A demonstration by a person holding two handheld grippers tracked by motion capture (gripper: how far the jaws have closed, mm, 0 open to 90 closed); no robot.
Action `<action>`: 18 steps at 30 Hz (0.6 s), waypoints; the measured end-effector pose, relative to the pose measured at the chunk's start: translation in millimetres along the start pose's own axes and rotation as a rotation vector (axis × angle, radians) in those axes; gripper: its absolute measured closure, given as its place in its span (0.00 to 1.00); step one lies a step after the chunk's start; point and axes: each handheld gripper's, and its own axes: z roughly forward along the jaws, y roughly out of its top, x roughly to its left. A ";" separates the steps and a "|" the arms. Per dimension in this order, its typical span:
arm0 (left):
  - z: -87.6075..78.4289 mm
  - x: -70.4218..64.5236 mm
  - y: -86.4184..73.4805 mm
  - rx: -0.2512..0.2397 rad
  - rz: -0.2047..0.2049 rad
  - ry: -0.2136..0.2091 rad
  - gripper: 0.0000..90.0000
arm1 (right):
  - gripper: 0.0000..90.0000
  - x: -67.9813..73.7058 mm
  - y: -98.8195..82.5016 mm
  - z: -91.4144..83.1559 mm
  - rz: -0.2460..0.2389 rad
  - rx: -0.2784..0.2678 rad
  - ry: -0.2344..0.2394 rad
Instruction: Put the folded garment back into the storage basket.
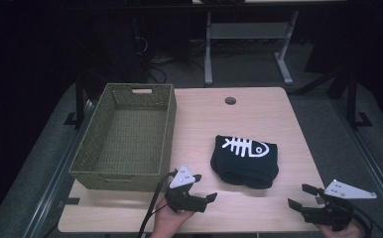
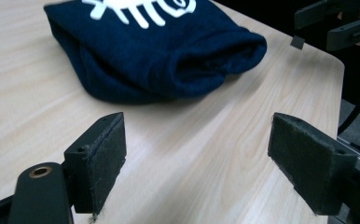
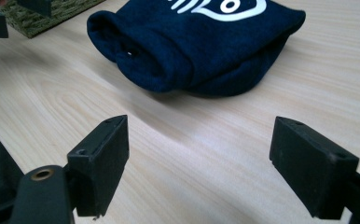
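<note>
Nothing begun yet, probably: folded navy garment with a fish-bone print (image 1: 244, 161) lying on the table (image 1: 259, 208) beside the woven basket (image 1: 125, 139), left gripper (image 1: 203, 198) and right gripper (image 1: 298, 195) both spread, holding nothing.

Left gripper (image 1: 205, 190): a black two-jaw body topped by a pale grey three-cornered plate (image 1: 183, 177) dotted with small holes, with a black cable (image 1: 152, 208) looped down from beside that plate. Right gripper (image 1: 300, 196): the same black build, with its own grey three-cornered plate (image 1: 349, 189) carried above the body and a black cable (image 1: 364, 221) curved just beside it. In the gripper views, each jaw is faced with a dark, fuzzy rectangular pad (image 2: 109, 161), and a brass-coloured ring (image 2: 40, 171) is set into the black mount below the pad.
</note>
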 end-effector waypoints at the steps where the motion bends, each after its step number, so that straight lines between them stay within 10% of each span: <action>1: 0.7 0.2 2.6 0.000 0.000 0.000 0.21 | 0.22 0.0 1.7 0.0 -0.004 -0.001 0.000; 18: 18.0 15.3 24.1 0.024 -0.043 0.014 0.20 | 0.20 -7.2 35.4 10.7 -0.026 0.015 0.017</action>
